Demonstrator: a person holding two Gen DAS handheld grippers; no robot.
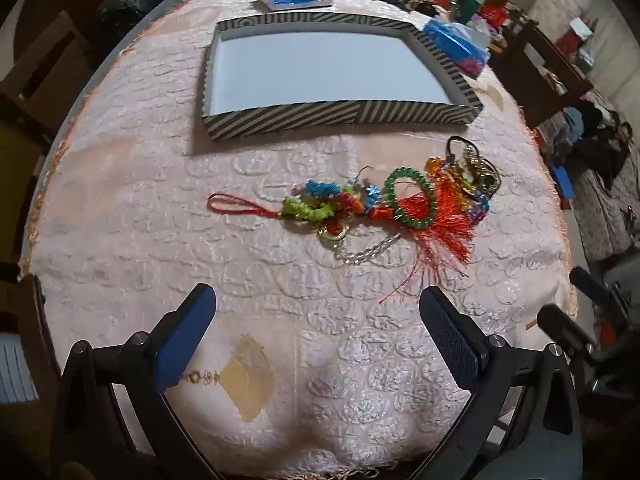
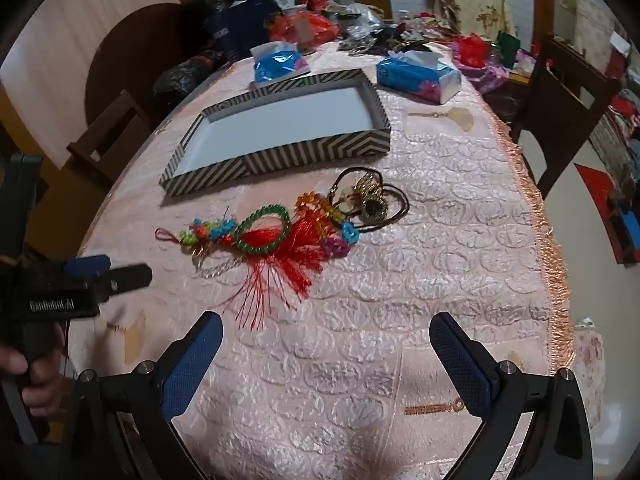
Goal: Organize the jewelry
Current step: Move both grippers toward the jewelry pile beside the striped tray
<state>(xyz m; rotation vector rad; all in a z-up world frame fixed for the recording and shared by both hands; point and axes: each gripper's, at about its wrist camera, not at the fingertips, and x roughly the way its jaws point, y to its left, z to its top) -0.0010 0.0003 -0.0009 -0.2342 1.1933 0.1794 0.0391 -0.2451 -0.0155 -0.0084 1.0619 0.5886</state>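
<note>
In the left wrist view, the left gripper (image 1: 318, 312) sat at the bottom of the frame with its jaws wide apart and nothing between them. Just above it, in the middle of the frame, the jewelry pile (image 1: 380, 204) lay on the pink table (image 1: 120, 200). A red cord loop (image 1: 236, 204) stuck out to the left of the pile. A green bead bracelet (image 1: 410, 198) lay on a red tassel (image 1: 444, 236). A clear chain (image 1: 368, 250) curled under them. Dark gold pieces (image 1: 480, 176) sat at the right end. The striped box (image 1: 280, 118) was higher up in the frame, empty and well apart from the pile.

In the right wrist view, the right gripper (image 2: 326, 334) was at the bottom, also spread open and holding nothing. The pile sat in the middle of the frame, with the striped box above and to the left of it. The left gripper showed at the left edge, near the pile.

The pieces looked small, light and floppy, and they seemed tangled. The tassel threads would likely slip and snag. The bracelet looked like the firmest thing to pinch, or else the red cord loop, since it lay free of the rest.
</note>
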